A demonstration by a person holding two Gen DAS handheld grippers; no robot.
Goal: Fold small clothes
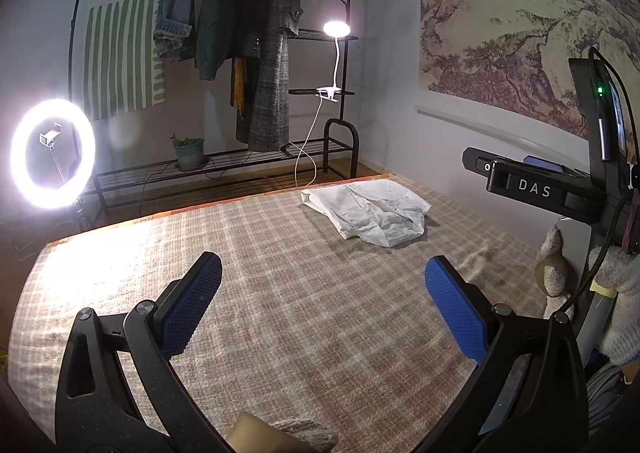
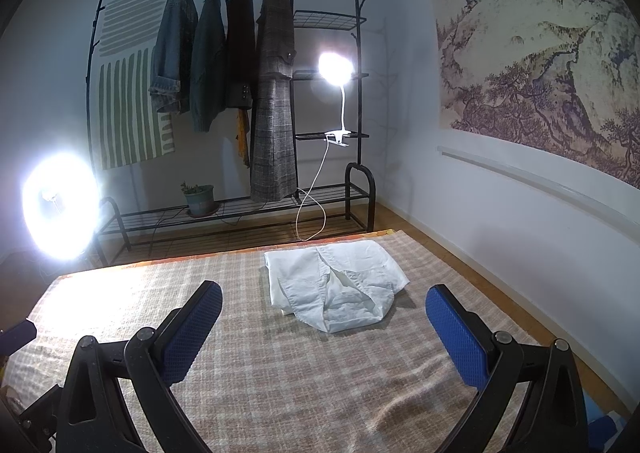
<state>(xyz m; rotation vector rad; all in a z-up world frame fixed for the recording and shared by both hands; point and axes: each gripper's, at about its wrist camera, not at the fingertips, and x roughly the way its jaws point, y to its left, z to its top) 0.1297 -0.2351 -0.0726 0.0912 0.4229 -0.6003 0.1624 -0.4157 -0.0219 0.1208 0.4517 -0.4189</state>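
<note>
A small white garment (image 1: 366,211) lies crumpled and partly folded near the far edge of the checked cloth-covered table (image 1: 280,293). It also shows in the right wrist view (image 2: 334,285), straight ahead. My left gripper (image 1: 322,273) is open and empty, well short of the garment and left of it. My right gripper (image 2: 324,301) is open and empty, its blue pads (image 2: 456,333) spread either side of the garment's near edge, not touching it. The right gripper's body (image 1: 540,189) shows at the right of the left wrist view.
A black clothes rack (image 2: 240,93) with hanging coats stands beyond the table. A ring light (image 1: 52,153) glows at the left. A clip lamp (image 2: 336,69) shines on the rack. A wall with a landscape painting (image 2: 540,73) runs along the right.
</note>
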